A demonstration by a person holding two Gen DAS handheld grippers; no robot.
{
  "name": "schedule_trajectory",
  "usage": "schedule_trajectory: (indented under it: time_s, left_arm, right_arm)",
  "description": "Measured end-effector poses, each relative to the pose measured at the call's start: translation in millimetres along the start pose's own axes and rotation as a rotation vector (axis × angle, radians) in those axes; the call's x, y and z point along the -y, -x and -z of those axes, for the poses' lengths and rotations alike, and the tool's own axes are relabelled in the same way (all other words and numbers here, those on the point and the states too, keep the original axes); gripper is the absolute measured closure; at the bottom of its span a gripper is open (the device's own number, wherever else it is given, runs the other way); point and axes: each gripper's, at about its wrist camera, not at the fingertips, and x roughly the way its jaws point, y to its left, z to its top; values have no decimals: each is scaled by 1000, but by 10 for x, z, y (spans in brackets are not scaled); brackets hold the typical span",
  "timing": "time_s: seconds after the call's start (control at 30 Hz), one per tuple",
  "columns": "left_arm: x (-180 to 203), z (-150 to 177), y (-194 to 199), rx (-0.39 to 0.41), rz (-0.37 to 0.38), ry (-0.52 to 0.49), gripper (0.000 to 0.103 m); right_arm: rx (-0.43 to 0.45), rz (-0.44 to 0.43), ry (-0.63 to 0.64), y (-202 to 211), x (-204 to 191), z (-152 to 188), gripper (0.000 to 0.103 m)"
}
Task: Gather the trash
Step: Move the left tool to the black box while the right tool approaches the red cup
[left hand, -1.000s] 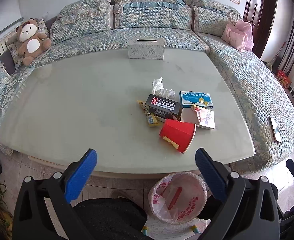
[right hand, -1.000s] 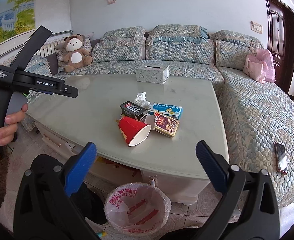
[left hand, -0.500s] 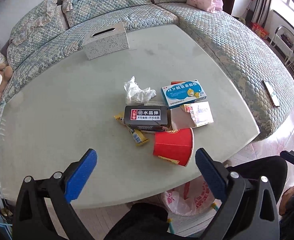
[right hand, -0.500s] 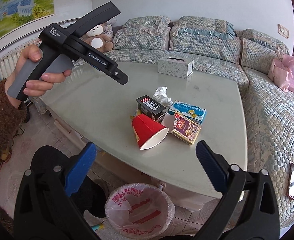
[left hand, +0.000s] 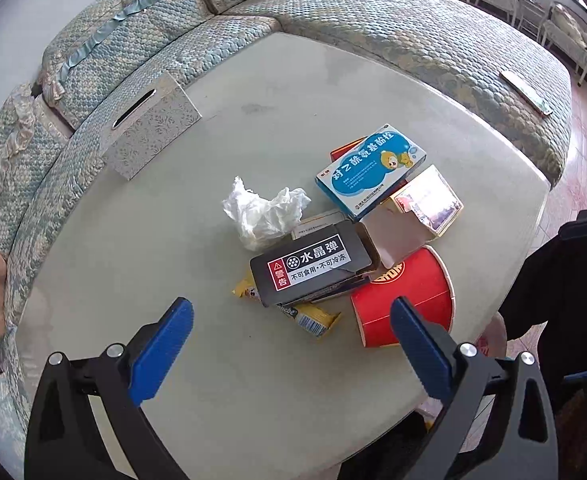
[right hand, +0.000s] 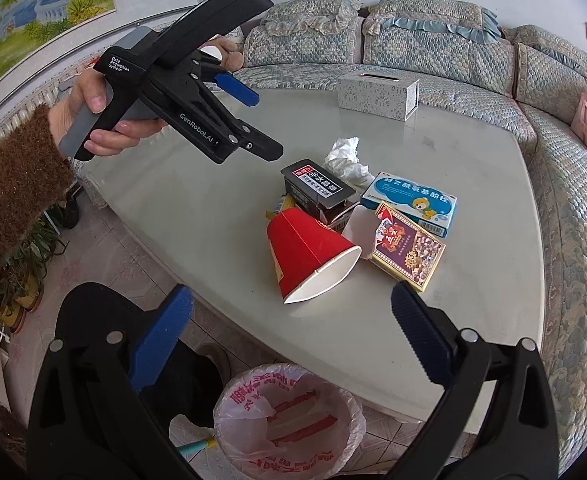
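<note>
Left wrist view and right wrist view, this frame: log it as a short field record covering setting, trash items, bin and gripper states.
setting: table beside a quilted sofa
trash pile: red paper cup on its side, black box, crumpled tissue, blue medicine box, card pack, yellow wrapper
other: tissue box
bin: lined trash bin on the floor by the table edge
left gripper: open, empty, above the pile
right gripper: open, empty

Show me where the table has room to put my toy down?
The table is bare left of the tissue, up to the tissue box, and beyond the blue box toward the sofa. It's crowded around the red cup.
</note>
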Motion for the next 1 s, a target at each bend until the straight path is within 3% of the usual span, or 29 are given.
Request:
schedule_trajectory:
  time_s: [0.27,0.57,1.0]
  left_arm:
    - [-16,-49,-400,-30,52,-119,6]
    - [67,-98,-733,-59,172,-270,6]
    - [6,-181,-962,-96,266,-345,6]
  right_arm:
    - [-23,-85,-33,-263,131,-20,6]
    - [-100,-203,-26,-692,52,101,6]
    - [-92,-280,-85,-1002,84,156,6]
